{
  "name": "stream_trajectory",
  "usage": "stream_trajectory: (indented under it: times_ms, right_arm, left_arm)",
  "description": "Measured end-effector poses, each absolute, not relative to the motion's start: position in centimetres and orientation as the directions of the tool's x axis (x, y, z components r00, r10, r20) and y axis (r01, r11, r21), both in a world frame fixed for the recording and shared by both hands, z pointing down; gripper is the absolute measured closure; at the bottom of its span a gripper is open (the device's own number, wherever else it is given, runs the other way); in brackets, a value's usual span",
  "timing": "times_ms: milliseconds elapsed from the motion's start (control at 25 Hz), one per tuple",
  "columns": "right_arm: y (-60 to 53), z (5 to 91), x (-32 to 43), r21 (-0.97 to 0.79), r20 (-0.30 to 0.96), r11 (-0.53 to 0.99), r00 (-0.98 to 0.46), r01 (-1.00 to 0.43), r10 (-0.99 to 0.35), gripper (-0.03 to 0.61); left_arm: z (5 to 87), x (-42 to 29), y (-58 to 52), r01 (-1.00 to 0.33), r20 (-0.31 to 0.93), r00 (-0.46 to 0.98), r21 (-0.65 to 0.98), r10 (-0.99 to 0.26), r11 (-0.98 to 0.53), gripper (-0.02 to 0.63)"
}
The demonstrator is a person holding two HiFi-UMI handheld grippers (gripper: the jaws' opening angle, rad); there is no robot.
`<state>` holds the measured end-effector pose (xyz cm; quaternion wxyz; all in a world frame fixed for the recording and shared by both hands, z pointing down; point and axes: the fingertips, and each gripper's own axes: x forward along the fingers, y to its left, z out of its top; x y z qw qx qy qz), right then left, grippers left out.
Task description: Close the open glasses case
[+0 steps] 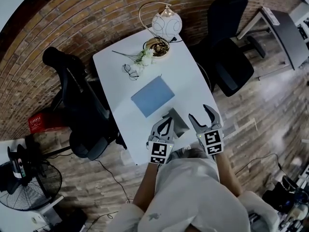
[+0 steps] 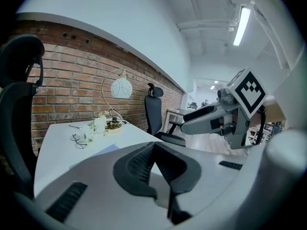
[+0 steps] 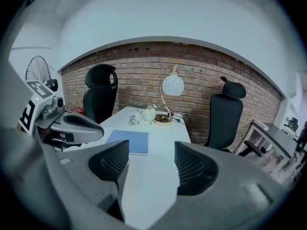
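In the head view a grey glasses case [image 1: 178,122] lies near the front edge of the white table [image 1: 188,88]; how far its lid stands open I cannot tell. My left gripper [image 1: 166,122] hangs over the case's left part and hides it, with its jaws shut and nothing seen between them [image 2: 153,146]. My right gripper [image 1: 200,113] is just right of the case, open, with only bare table between its pads [image 3: 151,163]. Neither gripper view shows the case. A pair of glasses [image 1: 130,72] lies far back on the table, by the flowers.
A blue notebook [image 1: 152,95] lies mid-table. White flowers [image 1: 145,57] and a globe lamp [image 1: 166,24] on a gold dish stand at the far end. Black office chairs [image 1: 72,105] [image 1: 231,62] flank the table. A fan [image 1: 29,182] stands on the floor at left.
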<state>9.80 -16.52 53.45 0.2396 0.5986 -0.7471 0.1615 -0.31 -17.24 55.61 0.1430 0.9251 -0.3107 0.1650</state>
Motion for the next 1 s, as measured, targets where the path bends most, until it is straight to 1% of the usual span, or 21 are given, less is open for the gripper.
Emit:
stream_trajectory:
  times_ms: [400, 760, 1000]
  right_arm:
    - [-15.6, 56.8, 10.3, 0.036, 0.615, 0.254, -0.179, -0.967, -0.768, 0.28]
    - [-15.1, 59.6, 10.0, -0.003, 0.65, 0.32, -0.245, -0.947, -0.72, 0.279]
    - [-14.8, 61.1, 9.3, -0.028, 0.665, 0.398, -0.314, -0.917, -0.678, 0.28]
  left_arm:
    - [59.5, 0.7, -16.0, -0.615, 0.46, 0.746, 0.199, -0.481, -0.763, 0.609]
    - [62.2, 1.7, -14.9, -0.664, 0.523, 0.691, 0.188, -0.499, -0.723, 0.609]
    - [63.3, 2.2, -14.1, -0.715, 0.562, 0.642, 0.194, -0.522, -0.671, 0.609]
